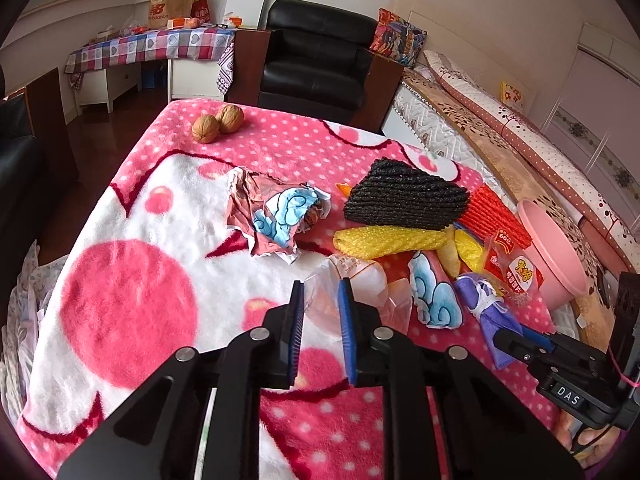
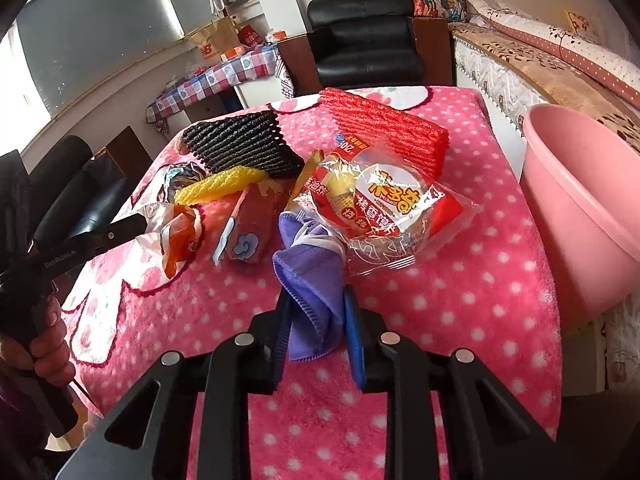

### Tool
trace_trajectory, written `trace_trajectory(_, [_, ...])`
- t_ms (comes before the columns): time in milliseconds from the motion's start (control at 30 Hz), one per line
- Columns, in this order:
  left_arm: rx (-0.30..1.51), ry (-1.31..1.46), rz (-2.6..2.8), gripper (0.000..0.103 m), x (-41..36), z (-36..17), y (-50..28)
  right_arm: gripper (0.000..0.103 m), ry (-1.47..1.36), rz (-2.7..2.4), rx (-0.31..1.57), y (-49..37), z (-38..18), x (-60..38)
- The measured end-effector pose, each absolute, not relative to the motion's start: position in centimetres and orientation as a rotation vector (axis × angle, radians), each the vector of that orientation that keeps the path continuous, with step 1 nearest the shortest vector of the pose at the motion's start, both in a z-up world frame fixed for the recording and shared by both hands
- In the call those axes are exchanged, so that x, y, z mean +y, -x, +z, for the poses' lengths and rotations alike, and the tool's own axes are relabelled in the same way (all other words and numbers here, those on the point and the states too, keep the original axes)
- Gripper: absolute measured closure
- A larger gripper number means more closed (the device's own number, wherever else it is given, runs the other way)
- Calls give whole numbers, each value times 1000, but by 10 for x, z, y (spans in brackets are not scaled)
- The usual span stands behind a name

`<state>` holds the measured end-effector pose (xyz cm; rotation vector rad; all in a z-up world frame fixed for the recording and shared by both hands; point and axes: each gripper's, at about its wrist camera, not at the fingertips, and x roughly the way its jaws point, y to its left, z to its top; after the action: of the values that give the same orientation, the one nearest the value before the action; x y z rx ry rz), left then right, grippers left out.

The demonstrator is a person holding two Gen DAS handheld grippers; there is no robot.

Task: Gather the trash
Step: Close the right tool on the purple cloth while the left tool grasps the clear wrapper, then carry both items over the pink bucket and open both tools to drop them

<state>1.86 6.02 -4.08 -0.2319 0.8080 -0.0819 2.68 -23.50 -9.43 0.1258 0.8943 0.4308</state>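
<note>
My left gripper (image 1: 321,288) is shut on a clear plastic wrapper with orange print (image 1: 352,280), also seen in the right wrist view (image 2: 176,236). My right gripper (image 2: 316,296) is shut on a purple cloth (image 2: 316,280), also in the left wrist view (image 1: 486,312). A red snack bag (image 2: 392,208) lies just beyond the cloth. A crumpled paper wrapper (image 1: 272,212) lies mid-table. A pink basin (image 2: 584,200) stands at the right edge, also in the left wrist view (image 1: 552,248).
Black (image 1: 404,196), yellow (image 1: 388,240) and red (image 2: 380,128) foam nets lie on the pink blanket (image 1: 128,280). Two walnuts (image 1: 218,122) sit at its far edge. A cloud-print wrapper (image 1: 434,292) lies by the cloth. A black armchair (image 1: 316,56) stands behind, a bed at right.
</note>
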Motion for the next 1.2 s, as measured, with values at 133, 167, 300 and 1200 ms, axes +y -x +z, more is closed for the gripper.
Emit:
trace_trajectory(133, [776,220,-89,93,61,-27,-6,80,-142,467,875,-19,-86,-236])
trace_trajectory(167, [764,215,-90,93,61,-23,-3,80,-148,481,865,-15,-83,-237])
trace_trajectory(300, [716,203,-94,95,59,-5,7,80,-152,518,820,-4,-69,-238])
trace_trajectory(1200, [570,63,-418,95,-96,58,-36,80,-309,169,602,-16,5,-398])
